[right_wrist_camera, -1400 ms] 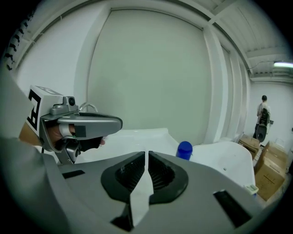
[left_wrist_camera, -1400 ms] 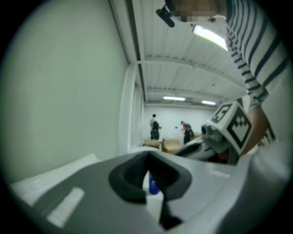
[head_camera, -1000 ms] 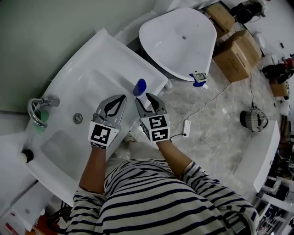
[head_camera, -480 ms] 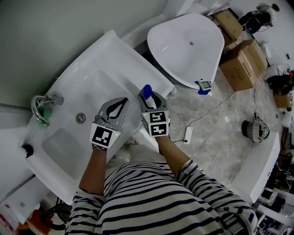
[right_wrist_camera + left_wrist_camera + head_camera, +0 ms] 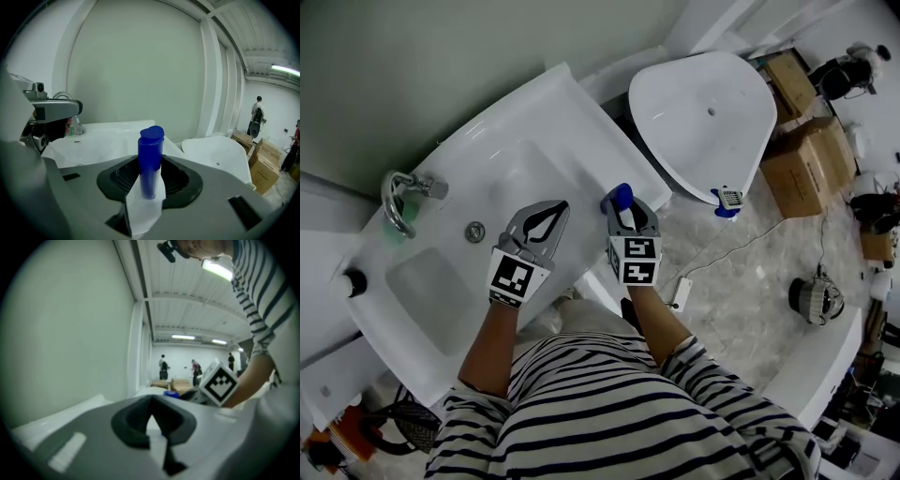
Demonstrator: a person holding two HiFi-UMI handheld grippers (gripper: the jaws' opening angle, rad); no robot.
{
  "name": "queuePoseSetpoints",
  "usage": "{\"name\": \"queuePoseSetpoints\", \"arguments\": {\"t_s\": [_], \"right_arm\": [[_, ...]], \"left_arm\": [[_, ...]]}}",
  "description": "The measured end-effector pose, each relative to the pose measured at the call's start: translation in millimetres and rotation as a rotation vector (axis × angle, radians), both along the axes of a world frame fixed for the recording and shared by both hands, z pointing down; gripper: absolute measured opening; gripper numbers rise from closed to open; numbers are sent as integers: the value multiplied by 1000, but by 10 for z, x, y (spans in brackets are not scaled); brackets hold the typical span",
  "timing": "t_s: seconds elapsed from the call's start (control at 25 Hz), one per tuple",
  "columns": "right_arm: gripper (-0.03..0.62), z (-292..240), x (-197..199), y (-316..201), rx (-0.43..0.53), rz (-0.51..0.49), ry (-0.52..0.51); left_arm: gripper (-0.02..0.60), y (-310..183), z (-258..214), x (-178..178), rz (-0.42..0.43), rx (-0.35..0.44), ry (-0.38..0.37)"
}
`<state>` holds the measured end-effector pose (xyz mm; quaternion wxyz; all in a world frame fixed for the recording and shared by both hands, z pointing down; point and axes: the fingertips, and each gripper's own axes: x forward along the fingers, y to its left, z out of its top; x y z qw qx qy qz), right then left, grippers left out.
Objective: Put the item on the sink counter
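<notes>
The right gripper (image 5: 626, 217) has just been closing its jaws on the upright bottle (image 5: 150, 159) at the sink counter's (image 5: 572, 112) right edge. The left gripper (image 5: 551, 210) is closed and empty.

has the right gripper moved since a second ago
Yes. The right gripper has advanced toward the right edge of the sink counter; its jaws, which have just been closing, now grip the blue bottle.

- A loose white basin (image 5: 703, 122) lies on the marble floor (image 5: 741, 281), far right.
- Cardboard boxes (image 5: 806, 169) stand just right of it.
- A small white box (image 5: 679, 292) lies nearer on the floor.
- A round wire-caged object (image 5: 815, 300) sits further right.
</notes>
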<state>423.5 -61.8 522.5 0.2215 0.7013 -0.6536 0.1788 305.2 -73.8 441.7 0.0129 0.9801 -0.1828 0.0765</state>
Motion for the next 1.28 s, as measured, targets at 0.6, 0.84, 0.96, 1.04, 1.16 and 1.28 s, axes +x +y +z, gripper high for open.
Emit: {"name": "queuePoseSetpoints", "arguments": {"t_s": [0.6,0.84,0.96,1.04,1.16,1.28], "right_arm": [[137,-126,-334,-288,-13,-141,7],[137,-443,-758,-738,31,-268,-2],[137,-555,-1017,-984,56,-342,-2],[136,-594,-1207,-1131,68,-385,-5],[137,-623,-1506,-1345,81,-448,-14],[136,-618,-1818,-1558,87,-513,-20]], "left_arm": [[6,-151,-62,-307,-70,4,4],[6,-306,-131,-678,-162,3,-1],[6,-371,-141,-874,-211,1,-2],[6,-405,-136,-1014,-241,0,-4],[6,-451,-127,-1229,-283,-5,-6],[6,-491,-97,-1440,-323,-12,-12]]}}
